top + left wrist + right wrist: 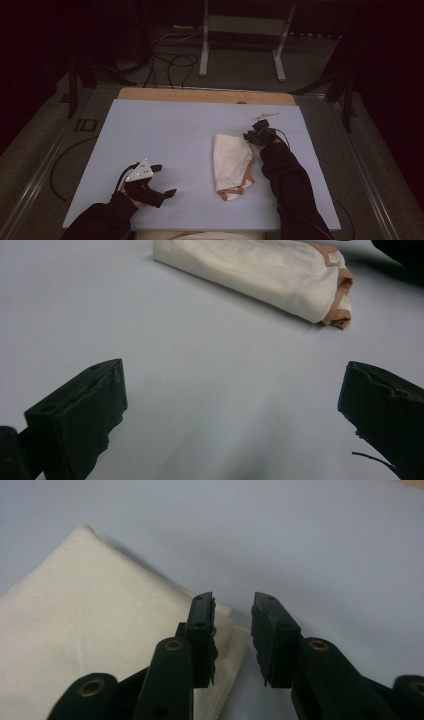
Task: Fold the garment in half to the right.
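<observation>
cloth (231, 159): folded, cream, tan trim | left jaws wide, empty | right jaws slightly apart, empty

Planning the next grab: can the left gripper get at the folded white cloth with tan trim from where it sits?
Probably yes: the left gripper has open jaws, and bare blue mat lies between it and the folded white cloth with tan trim.

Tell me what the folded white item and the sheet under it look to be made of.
Folded white item: soft woven cloth, likely cotton, matte, with creases, a sewn hem and tan trim at one end. Sheet: smooth, matte pale blue-grey, flat and unwrinkled; paper, card or plastic, hard to say which. It lies over a wooden board showing a bare brown edge.
</observation>
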The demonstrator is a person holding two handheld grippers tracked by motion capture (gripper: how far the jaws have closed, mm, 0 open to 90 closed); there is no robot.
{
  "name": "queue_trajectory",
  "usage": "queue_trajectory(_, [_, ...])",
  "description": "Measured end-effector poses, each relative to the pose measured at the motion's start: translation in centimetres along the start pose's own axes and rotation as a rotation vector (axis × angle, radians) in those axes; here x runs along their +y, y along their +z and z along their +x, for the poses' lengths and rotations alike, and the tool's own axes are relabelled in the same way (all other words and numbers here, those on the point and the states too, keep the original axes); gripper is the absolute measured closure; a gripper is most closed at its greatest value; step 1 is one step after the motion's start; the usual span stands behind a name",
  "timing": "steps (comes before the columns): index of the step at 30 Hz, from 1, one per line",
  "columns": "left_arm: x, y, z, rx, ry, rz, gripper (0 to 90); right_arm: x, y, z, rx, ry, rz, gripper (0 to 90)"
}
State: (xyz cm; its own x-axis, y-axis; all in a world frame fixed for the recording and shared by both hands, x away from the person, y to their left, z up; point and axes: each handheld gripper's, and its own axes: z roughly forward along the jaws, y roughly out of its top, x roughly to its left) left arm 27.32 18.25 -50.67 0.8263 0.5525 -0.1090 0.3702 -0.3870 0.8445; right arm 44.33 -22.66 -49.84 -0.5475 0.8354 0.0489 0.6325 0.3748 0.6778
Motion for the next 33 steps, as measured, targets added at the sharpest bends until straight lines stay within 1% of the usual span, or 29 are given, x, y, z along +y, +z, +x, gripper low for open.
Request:
queue_trajectory(3, [-0.1, 0.1, 0.1, -0.003, -0.004, 0.0, 0.2, -0.2, 0.5, -0.3, 0.032, 0.026, 0.026, 66.7])
queue_trajectory(5, [-0.1, 0.1, 0.1, -0.006, -0.006, -0.001, 0.2, -0.4, 0.8, -0.5, 0.035, 0.033, 0.045, 68.4])
queue_trajectory(7, [-0.1, 0.1, 0.1, -0.007, -0.006, -0.001, 0.2, -0.5, 0.8, -0.6, 0.041, 0.04, 0.048, 69.0])
queue_trajectory(8, [-0.1, 0.1, 0.0, -0.009, -0.006, 0.0, 0.2, -0.7, 1.0, -0.8, 0.053, 0.05, 0.06, 74.3])
queue_trajectory(9, [-0.1, 0.1, 0.0, -0.01, -0.005, -0.001, 0.2, -0.7, 1.0, -0.8, 0.058, 0.051, 0.064, 76.1])
queue_trajectory(11, [-0.1, 0.2, 0.0, -0.011, -0.004, 0.002, 0.2, -0.7, 1.1, -0.9, 0.069, 0.044, 0.072, 84.7])
queue_trajectory(12, [-0.1, 0.2, 0.0, -0.011, -0.004, 0.002, 0.2, -0.7, 1.1, -0.9, 0.069, 0.044, 0.072, 84.7])
queue_trajectory(13, [-0.1, 0.2, 0.0, -0.011, -0.007, 0.001, 0.2, -0.6, 1.0, -0.7, 0.063, 0.025, 0.074, 88.0])
queue_trajectory(15, [-0.1, 0.3, 0.0, -0.011, -0.006, 0.003, 0.2, -0.4, 0.8, -0.5, 0.045, -0.005, 0.067, 88.7])
queue_trajectory(17, [-0.1, 0.2, 0.0, -0.01, -0.004, 0.002, 0.2, -0.2, 0.5, -0.3, 0.023, -0.017, 0.054, 88.8])
queue_trajectory(18, [-0.1, 0.2, 0.0, -0.01, -0.004, 0.002, 0.2, -0.2, 0.5, -0.3, 0.023, -0.017, 0.054, 88.8])
queue_trajectory(19, [-0.1, 0.2, 0.0, -0.01, -0.004, 0.002, 0.2, 0.0, 0.3, -0.2, 0.008, -0.024, 0.04, 88.8])
queue_trajectory(20, [0.0, 0.2, 0.0, -0.007, -0.002, -0.001, 0.2, 0.0, 0.3, -0.2, 0.008, -0.024, 0.04, 88.9])
queue_trajectory(21, [-0.1, 0.2, 0.0, -0.007, -0.005, -0.004, 0.2, 0.4, -0.2, 0.0, -0.017, -0.034, 0.005, 88.8])
queue_trajectory(22, [-0.1, 0.2, 0.0, -0.004, -0.006, -0.005, 0.2, 0.4, -0.2, 0.0, -0.018, -0.034, 0.002, 88.8])
queue_trajectory(25, [-0.1, 0.1, 0.0, -0.001, -0.005, -0.009, 0.2, 0.4, 0.0, -0.1, -0.023, -0.034, 0.009, 88.8])
queue_trajectory(30, [-0.1, 0.1, 0.1, 0.007, 0.0, -0.012, 0.2, -0.1, 0.9, -0.3, -0.025, -0.02, 0.035, 88.7])
queue_trajectory(33, [-0.1, 0.0, 0.1, 0.011, -0.005, -0.015, 0.2, -0.5, 1.5, -0.4, -0.025, -0.021, 0.047, 88.3])
